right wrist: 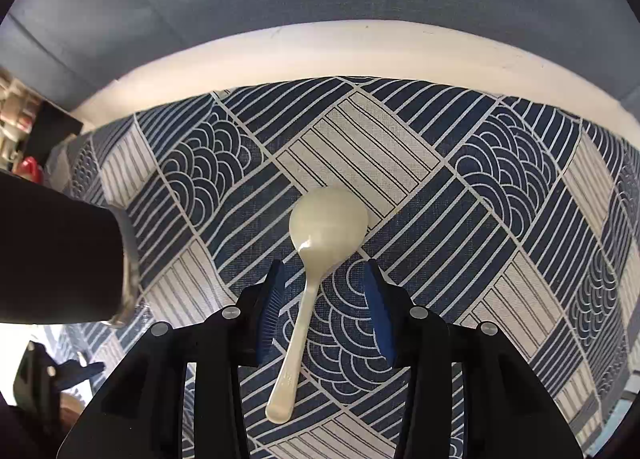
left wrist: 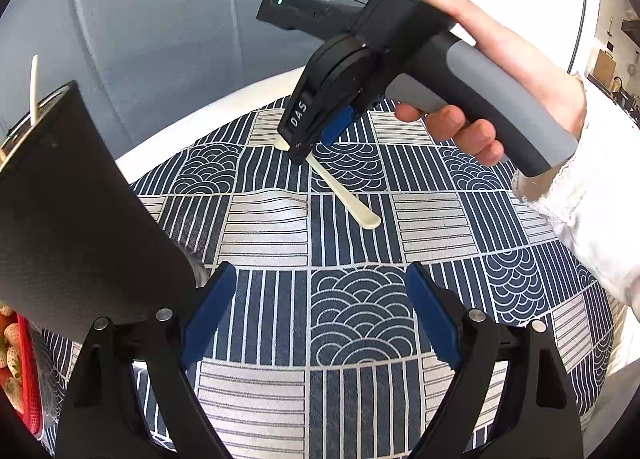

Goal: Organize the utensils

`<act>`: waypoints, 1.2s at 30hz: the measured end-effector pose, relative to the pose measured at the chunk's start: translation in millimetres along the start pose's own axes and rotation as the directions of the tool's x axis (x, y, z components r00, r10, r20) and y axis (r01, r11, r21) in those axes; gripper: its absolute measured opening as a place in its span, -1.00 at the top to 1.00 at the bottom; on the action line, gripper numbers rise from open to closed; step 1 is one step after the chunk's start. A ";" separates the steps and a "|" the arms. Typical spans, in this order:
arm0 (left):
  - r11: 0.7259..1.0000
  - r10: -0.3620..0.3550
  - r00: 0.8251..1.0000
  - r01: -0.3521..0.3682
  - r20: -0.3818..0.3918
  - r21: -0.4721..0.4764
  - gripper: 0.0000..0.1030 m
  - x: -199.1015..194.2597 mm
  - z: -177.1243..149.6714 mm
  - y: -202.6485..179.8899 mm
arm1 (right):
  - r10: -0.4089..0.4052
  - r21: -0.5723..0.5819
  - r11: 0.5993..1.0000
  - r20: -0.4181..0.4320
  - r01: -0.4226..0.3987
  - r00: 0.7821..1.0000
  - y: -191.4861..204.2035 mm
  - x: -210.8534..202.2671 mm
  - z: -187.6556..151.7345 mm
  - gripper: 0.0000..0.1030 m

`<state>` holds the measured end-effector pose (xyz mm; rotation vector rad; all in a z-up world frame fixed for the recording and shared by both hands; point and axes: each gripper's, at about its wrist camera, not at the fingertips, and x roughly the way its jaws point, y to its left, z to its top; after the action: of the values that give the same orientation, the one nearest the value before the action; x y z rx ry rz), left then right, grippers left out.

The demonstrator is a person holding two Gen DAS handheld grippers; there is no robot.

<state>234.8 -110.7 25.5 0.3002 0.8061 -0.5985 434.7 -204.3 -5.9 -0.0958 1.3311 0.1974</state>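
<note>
Blue and white patterned cloth point(right wrist: 360, 163) covers your desk. On it lies a cream spoon point(right wrist: 316, 255). Your right gripper point(right wrist: 324, 311) hangs over the spoon, jaws released on each side of its handle, not pressing. Left of the spoon stands a black cup point(left wrist: 76, 211). Your left gripper point(left wrist: 320, 323) is wide and holds nothing.

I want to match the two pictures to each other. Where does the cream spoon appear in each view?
Left wrist view: the cream spoon lies above centre on the tablecloth, its bowl end hidden under the right gripper.
Right wrist view: it lies at centre and lower centre, bowl up, handle running down between the open pads, which do not touch it.
Shared landmark: the blue patterned tablecloth and the black container at left.
</note>
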 end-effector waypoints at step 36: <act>0.989 -0.030 0.998 0.037 0.048 -0.142 -0.83 -16.5 -10.3 21.6 | 0.456 -0.107 0.888 0.311 -0.446 0.834 22.3 -111.1 -76.0 0.90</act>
<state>233.0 -82.4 31.7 0.1413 0.8065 -0.5740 332.9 -206.1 84.9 0.2255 0.9969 0.6122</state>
